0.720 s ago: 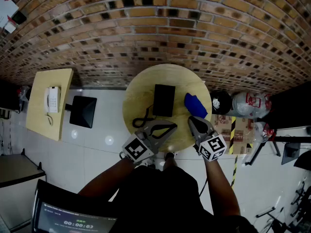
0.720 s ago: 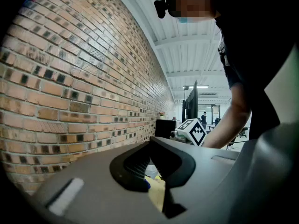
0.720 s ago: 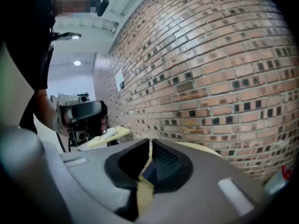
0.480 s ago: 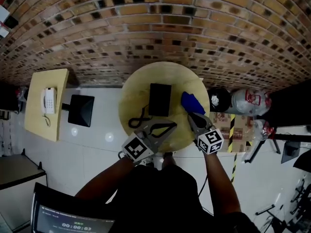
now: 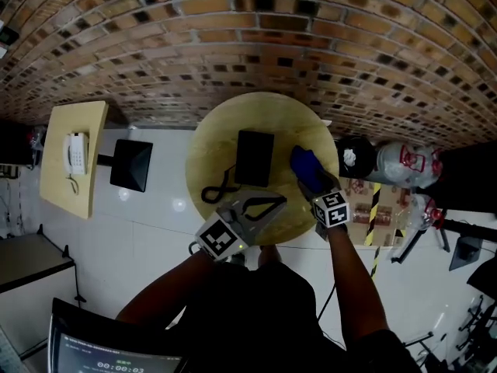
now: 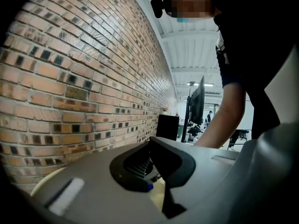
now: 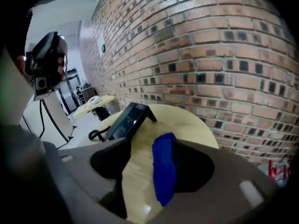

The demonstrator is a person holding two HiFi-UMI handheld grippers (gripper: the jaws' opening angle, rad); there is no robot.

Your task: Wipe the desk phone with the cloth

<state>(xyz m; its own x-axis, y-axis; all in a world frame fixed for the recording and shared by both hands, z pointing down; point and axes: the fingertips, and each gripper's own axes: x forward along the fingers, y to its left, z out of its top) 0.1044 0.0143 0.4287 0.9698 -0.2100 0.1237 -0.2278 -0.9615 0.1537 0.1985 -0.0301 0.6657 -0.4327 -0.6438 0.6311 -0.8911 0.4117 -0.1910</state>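
Note:
A black desk phone (image 5: 255, 158) stands in the middle of the round wooden table (image 5: 210, 150), its coiled cord (image 5: 217, 191) trailing to the near left. A blue cloth (image 5: 307, 166) lies to the right of the phone. My right gripper (image 5: 312, 180) reaches over the cloth's near end. In the right gripper view the cloth (image 7: 163, 171) lies between the open jaws of the right gripper (image 7: 156, 149), against the right one, with the phone (image 7: 126, 121) beyond to the left. My left gripper (image 5: 278, 201) hovers over the table's near edge, shut and empty; in its own view the left gripper (image 6: 152, 146) faces the brick wall.
The brick wall (image 5: 248, 45) runs close behind the table. To the left stand a yellow side table (image 5: 58, 185) with a white phone (image 5: 75, 152) and a black stool (image 5: 130, 165). Bags (image 5: 404, 165) and a cardboard box (image 5: 359, 200) sit on the floor at the right.
My right gripper has moved forward from the table's near edge until its jaws straddle the blue cloth. The left gripper has barely moved.

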